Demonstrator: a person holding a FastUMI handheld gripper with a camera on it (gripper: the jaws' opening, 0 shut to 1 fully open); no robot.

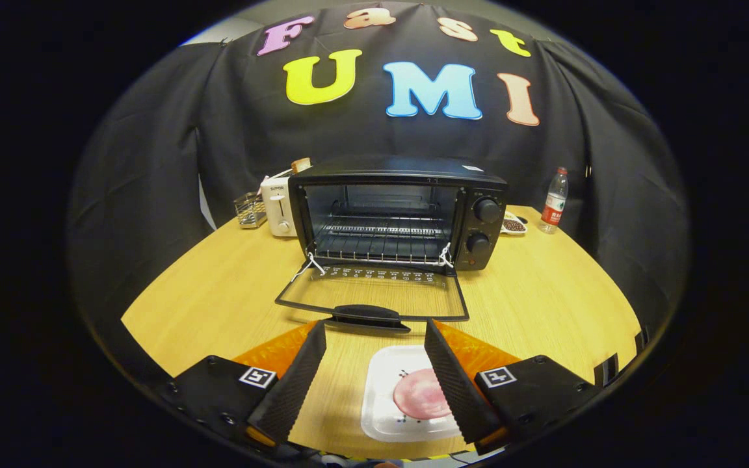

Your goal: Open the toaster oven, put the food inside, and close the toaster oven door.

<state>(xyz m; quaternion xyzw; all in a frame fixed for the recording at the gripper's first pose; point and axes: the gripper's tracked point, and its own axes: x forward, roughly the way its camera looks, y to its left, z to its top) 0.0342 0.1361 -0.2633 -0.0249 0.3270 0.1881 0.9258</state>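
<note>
The toaster oven (398,214) stands on the tabletop (543,292), door (374,294) dropped open; a white toaster (277,207) just beside it bears small unreadable lettering. The gripper (374,338) gapes wide and empty before the door, its finger (456,383) partly hiding pink food (419,394) on a white plate (381,403).

Bright, even overhead light, sharp centre, strong fisheye bending at edges.

Legible markings

The white toaster (278,207) left of the toaster oven (400,214) carries a brand word on its front, apparently "SUPOR". The square coded tags (257,377) on the gripper (374,341) bodies, the oven dial markings and the bottle (554,201) label are illegible.
</note>
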